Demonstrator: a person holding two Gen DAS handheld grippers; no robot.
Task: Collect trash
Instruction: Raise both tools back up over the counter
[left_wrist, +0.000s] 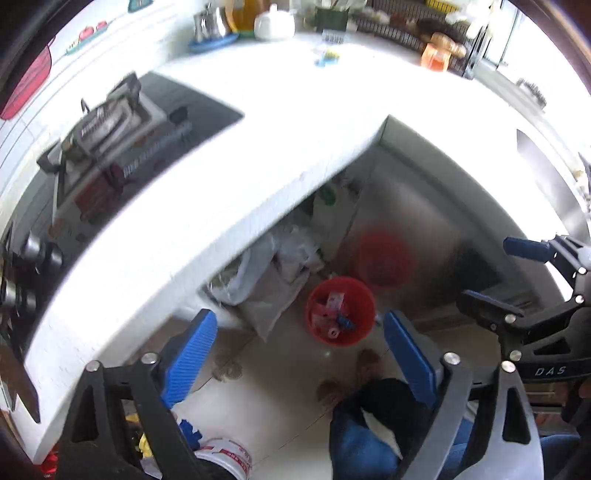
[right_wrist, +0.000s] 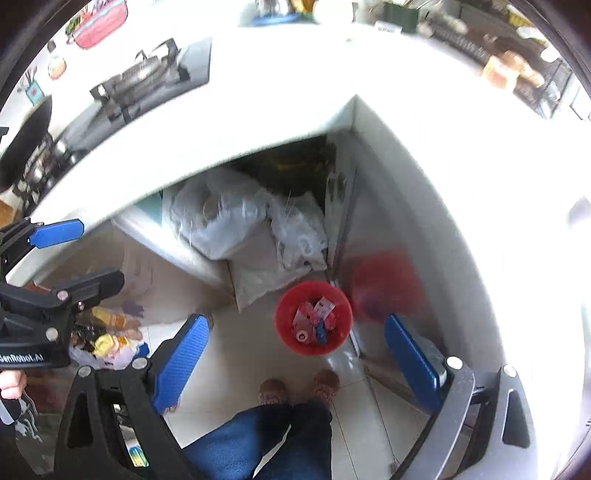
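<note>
My left claw (left_wrist: 299, 360) and right claw (right_wrist: 295, 360) both hung released and empty above the floor. The round red plastic bin (left_wrist: 340, 311), at twelve o'clock between my blue pads, already held pink and blue wrappers. I judged that drop finished; next I needed more scraps, perhaps those on the white bench (left_wrist: 295, 110).

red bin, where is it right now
In both wrist views the red bin sits on the floor below the white counter corner, beside the plastic bags.
</note>
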